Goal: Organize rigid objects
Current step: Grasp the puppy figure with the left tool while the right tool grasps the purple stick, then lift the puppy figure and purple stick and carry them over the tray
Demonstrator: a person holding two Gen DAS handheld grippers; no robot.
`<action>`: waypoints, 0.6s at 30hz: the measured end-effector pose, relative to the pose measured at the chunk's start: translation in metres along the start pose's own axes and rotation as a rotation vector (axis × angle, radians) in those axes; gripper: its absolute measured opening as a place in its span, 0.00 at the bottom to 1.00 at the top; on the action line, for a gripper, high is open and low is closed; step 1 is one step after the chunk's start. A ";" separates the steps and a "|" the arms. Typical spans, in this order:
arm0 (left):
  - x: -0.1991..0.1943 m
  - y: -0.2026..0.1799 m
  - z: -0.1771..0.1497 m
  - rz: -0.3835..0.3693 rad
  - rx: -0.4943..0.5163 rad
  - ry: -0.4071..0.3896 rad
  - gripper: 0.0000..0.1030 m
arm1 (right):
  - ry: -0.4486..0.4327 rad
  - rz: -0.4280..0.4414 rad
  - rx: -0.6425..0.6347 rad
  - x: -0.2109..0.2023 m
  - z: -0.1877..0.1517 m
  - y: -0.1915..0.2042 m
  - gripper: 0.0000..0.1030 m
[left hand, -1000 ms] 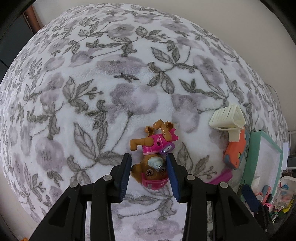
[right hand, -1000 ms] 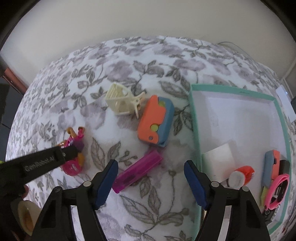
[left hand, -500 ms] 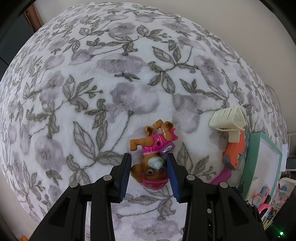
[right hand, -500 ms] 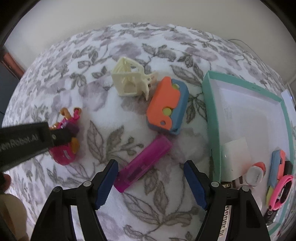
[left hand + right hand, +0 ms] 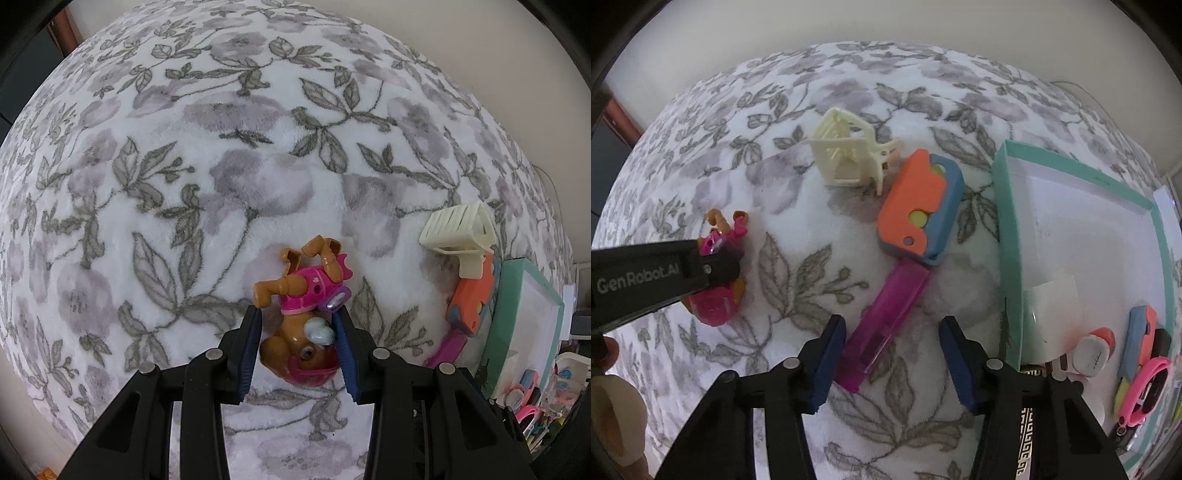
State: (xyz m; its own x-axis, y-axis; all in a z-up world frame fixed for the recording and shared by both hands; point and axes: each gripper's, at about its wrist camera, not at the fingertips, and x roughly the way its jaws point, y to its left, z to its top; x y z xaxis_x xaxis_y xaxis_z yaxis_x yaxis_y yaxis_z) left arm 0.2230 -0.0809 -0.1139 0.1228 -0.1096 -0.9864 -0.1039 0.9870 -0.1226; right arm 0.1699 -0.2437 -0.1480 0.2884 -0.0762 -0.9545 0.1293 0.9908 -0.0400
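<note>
Teal-rimmed box (image 5: 1010, 236) with small gadgets; left tongs (image 5: 299, 325) pinching toy dog (image 5: 303, 321), right tongs (image 5: 892, 336) closing around magenta stick (image 5: 882, 317).

Blanket (image 5: 229, 177) — grey-lilac floral; dog toy (image 5: 303, 317) brown, pink; box (image 5: 1010, 236) teal-rimmed.

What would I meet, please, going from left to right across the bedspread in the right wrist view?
Left gripper over the toy dog → cream hair clip → orange and blue toy → teal-rimmed box. The pink bar overlaps the toy's span, so it is left out.
</note>
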 end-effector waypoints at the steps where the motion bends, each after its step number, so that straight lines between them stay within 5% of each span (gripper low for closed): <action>1: 0.003 -0.002 0.000 0.001 0.001 0.002 0.40 | -0.003 -0.001 -0.002 0.000 -0.001 0.002 0.54; 18: 0.020 -0.017 -0.003 0.040 0.016 0.003 0.40 | 0.002 0.021 0.017 -0.006 0.003 -0.010 0.26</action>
State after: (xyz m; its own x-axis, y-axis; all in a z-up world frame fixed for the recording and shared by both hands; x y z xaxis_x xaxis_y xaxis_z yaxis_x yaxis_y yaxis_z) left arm 0.2241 -0.1004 -0.1321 0.1156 -0.0700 -0.9908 -0.0925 0.9924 -0.0809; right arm 0.1700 -0.2534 -0.1405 0.2893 -0.0553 -0.9556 0.1399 0.9901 -0.0150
